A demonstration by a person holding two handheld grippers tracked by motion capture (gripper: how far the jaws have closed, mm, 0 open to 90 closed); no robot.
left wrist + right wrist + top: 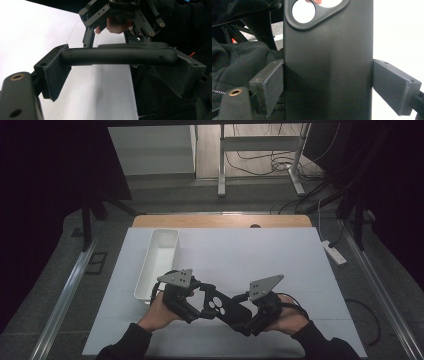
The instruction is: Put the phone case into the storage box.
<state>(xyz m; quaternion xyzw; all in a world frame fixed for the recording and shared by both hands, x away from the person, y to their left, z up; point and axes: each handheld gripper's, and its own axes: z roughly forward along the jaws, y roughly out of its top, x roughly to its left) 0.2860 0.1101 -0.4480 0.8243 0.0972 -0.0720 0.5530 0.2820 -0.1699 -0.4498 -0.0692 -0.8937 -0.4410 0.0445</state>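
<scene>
gripping: both grippers clamp one flat black matte phone case (pixel 223 306) with a raised camera cutout, held between the hands above the table's near edge.
right jaws: the right gripper (pixel 328 82) has its two black pads pressed on the case's long side edges, the case's back facing the camera; the cutout holes sit at the far end.
left jaws: the left gripper (pixel 120 71) has its pads closed on the case's opposite edges near the camera end; the case is seen edge-on there, with the right gripper beyond it.
writing: no brand or label can be read on the case.
surface: white sheet-covered table (pixel 260 255) lies under the case.
nearby: long white rectangular plastic tray (pixel 158 262) stands just left of the left gripper, apart from the case.
beyond: white power strip (pixel 334 252) lies off the table's right edge.
</scene>
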